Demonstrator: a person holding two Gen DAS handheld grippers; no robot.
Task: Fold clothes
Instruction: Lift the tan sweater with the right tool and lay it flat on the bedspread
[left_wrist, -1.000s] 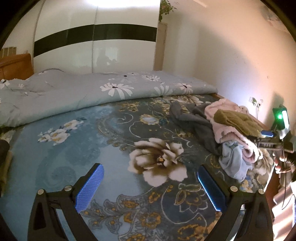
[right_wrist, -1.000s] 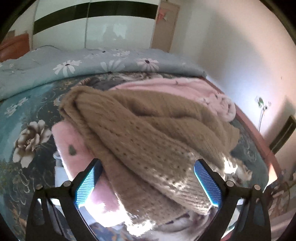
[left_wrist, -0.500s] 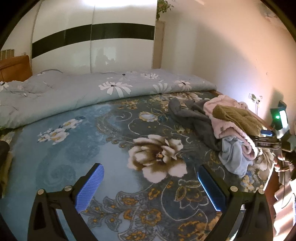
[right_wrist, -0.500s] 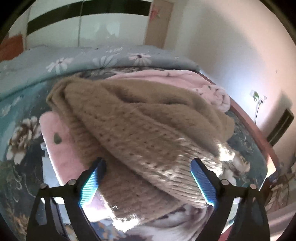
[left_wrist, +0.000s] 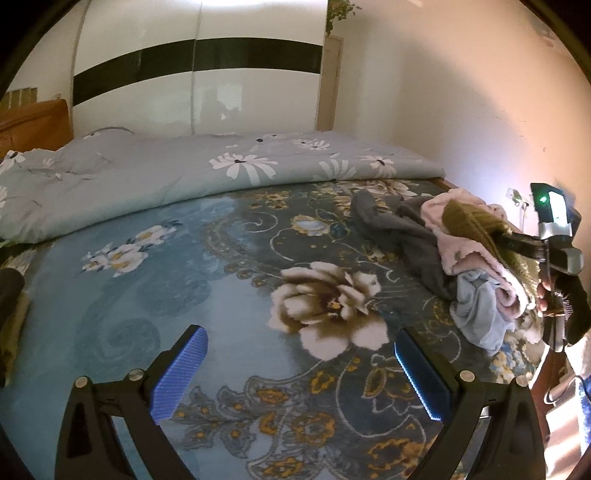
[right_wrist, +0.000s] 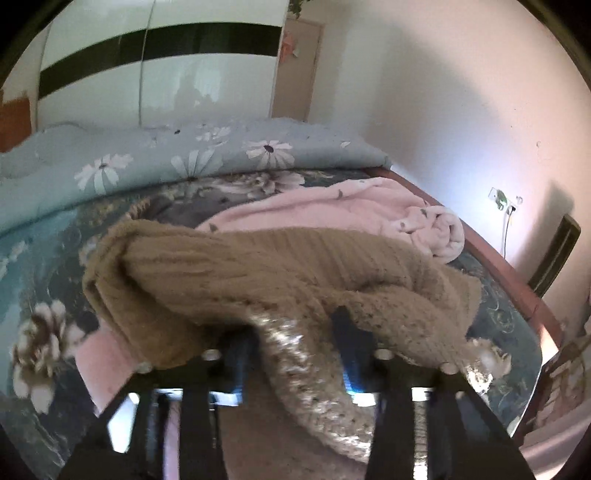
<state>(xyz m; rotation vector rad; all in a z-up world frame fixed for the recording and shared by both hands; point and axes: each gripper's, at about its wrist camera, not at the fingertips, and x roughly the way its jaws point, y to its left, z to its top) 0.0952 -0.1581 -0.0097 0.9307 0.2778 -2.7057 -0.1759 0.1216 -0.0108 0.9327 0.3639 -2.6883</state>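
Floral-sheeted bed (left_wrist: 192, 280) under a white wardrobe (left_wrist: 192, 92), quilt (left_wrist: 184, 177) alongside.

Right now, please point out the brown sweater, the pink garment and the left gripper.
brown sweater (right_wrist: 280, 273), right wrist view, its ribbed middle.
pink garment (right_wrist: 332, 210), right wrist view, its flat upper part.
left gripper (left_wrist: 299, 373), left wrist view, between its fingertips.

Left gripper (left_wrist: 301, 373): its jaws stand wide apart, tipped down, with nothing between them.
Right gripper (right_wrist: 295, 354): its jaws are closing and sit close together, with a fold of the brown sweater (right_wrist: 280, 273) between them.
Right hand (left_wrist: 545, 291): wrapped around the right gripper's handle.
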